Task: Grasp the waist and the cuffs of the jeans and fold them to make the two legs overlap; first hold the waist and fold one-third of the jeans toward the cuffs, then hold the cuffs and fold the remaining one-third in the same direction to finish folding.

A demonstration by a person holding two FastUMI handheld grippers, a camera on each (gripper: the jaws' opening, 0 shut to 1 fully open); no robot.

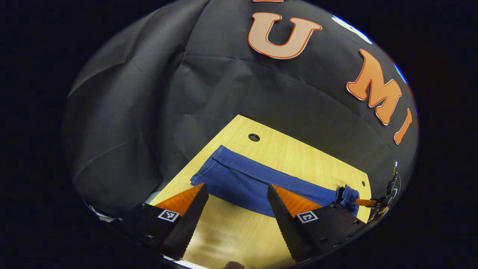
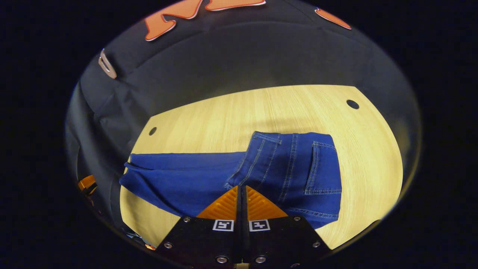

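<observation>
— Lying flat on the wooden table [image 2: 209, 123], the jeans [image 2: 239, 175] have both legs stacked. No container is in either view, just the table with cloth wall behind.

— How is the waist?

— In the right gripper view the waist part, pocket [image 2: 323, 168] up, is folded over onto the legs. The cuffs [image 1: 209, 170] point toward the table's far left end.

— Room around the edges?

— Bare wood lies beyond the jeans on the far side and off to the right, up to the rounded table edge. A small hole [image 2: 352, 104] sits near each far corner.

— And the claws?

— The left gripper [image 1: 237, 194] is spread wide, above bare wood just before the legs near the cuffs, gripping nothing. The right gripper [image 2: 241, 192] has its fingers pressed together at the near edge of the folded waist; whether denim is pinched between them I cannot tell.
</observation>
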